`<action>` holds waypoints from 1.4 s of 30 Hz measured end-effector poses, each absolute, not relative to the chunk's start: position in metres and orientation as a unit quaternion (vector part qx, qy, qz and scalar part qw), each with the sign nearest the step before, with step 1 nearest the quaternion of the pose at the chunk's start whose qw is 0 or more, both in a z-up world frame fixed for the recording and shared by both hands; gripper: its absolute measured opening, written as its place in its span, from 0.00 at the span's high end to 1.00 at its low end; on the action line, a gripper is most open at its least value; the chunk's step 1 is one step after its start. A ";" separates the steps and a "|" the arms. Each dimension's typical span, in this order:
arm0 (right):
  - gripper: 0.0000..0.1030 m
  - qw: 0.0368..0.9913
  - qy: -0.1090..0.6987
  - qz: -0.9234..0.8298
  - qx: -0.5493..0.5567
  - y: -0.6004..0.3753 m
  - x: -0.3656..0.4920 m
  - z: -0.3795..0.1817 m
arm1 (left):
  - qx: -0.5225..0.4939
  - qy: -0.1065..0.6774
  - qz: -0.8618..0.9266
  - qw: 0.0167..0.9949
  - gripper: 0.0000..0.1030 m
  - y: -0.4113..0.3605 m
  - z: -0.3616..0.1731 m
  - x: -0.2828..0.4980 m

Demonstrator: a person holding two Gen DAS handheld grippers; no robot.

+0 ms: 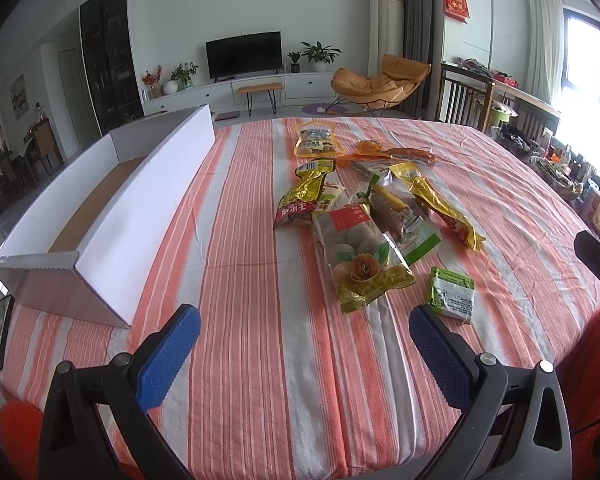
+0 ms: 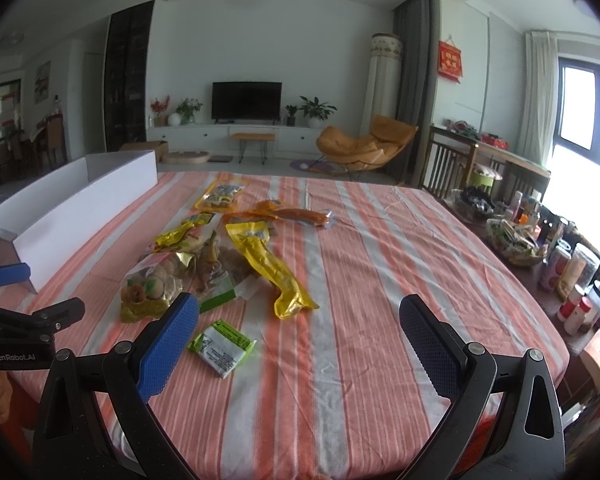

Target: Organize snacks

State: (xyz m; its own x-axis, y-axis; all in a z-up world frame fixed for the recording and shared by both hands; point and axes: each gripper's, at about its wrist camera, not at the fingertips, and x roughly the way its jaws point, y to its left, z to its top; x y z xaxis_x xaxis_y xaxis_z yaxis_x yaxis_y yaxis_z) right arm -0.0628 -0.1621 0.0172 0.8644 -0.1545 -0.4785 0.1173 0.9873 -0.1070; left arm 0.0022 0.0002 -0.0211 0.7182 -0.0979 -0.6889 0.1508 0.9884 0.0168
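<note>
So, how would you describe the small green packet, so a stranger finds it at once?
Start at the striped tablecloth and find the snack pile in its middle. The small green packet lies alone on the near side of it, apart from the rest. It is the smallest, squarish, green-edged with white print.

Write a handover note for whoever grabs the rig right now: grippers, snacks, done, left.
Left gripper: open, empty, above the striped cloth.
Right gripper: open, empty, nearest the small green packet.
White box: at the table's left; no snacks visible in the part that shows.
Snack pile: mid-table, overlapping; yellow pouch and orange sausage pack lie farther back.
Done: nothing packed.
Left: presumably move every snack into the box.
</note>
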 end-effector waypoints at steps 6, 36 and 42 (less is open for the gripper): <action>0.01 0.962 0.263 -0.074 -0.028 -0.166 -0.059 0.013 | 0.003 0.409 -0.064 0.910 0.00 0.020 -0.038 0.015; 0.01 0.952 0.292 -0.072 0.054 -0.216 -0.058 -0.013 | 0.085 0.549 -0.118 0.823 0.35 -0.005 -0.080 0.124; 0.01 0.945 0.314 -0.070 0.066 -0.218 -0.049 -0.026 | 0.047 0.551 -0.141 0.821 0.11 0.020 -0.079 0.119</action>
State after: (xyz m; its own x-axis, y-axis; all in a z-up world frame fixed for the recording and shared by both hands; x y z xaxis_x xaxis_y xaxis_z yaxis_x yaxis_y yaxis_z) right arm -0.0495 -0.2180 -0.0264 0.7935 -0.0902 -0.6018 0.1736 0.9814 0.0818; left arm 0.1188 0.0200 -0.0790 0.3534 -0.1793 -0.9181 0.2832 0.9559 -0.0777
